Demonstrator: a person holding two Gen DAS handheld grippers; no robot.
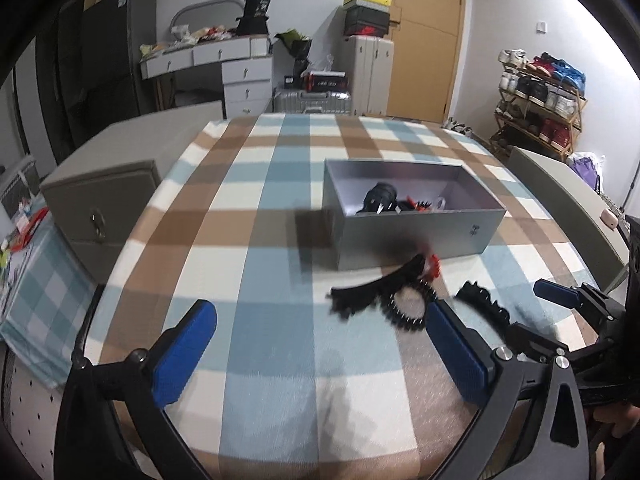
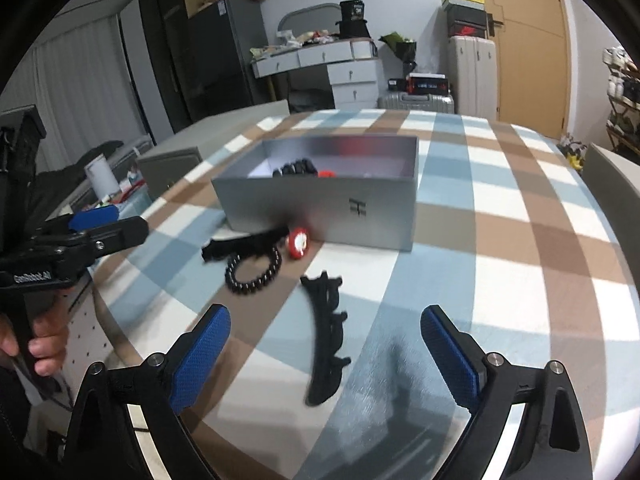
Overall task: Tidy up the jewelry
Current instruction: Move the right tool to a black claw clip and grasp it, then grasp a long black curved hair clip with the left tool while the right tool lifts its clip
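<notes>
1. two blue-padded grippers hover over the table, both with jaws spread wide and nothing between them: the left gripper and the right gripper.
2. just ahead of the right one lies a curved black toothed hair clip, flat on the checked blue, brown and white tablecloth.
3. past it lie a black beaded bracelet, a black strap-like piece and a small red round charm, close together near the box front.
4. farther on sits an open grey rectangular box holding black and red items, too blurred to name.
5. a hand grips the left tool's handle.
6. beyond are white drawers and a wooden door.
</notes>
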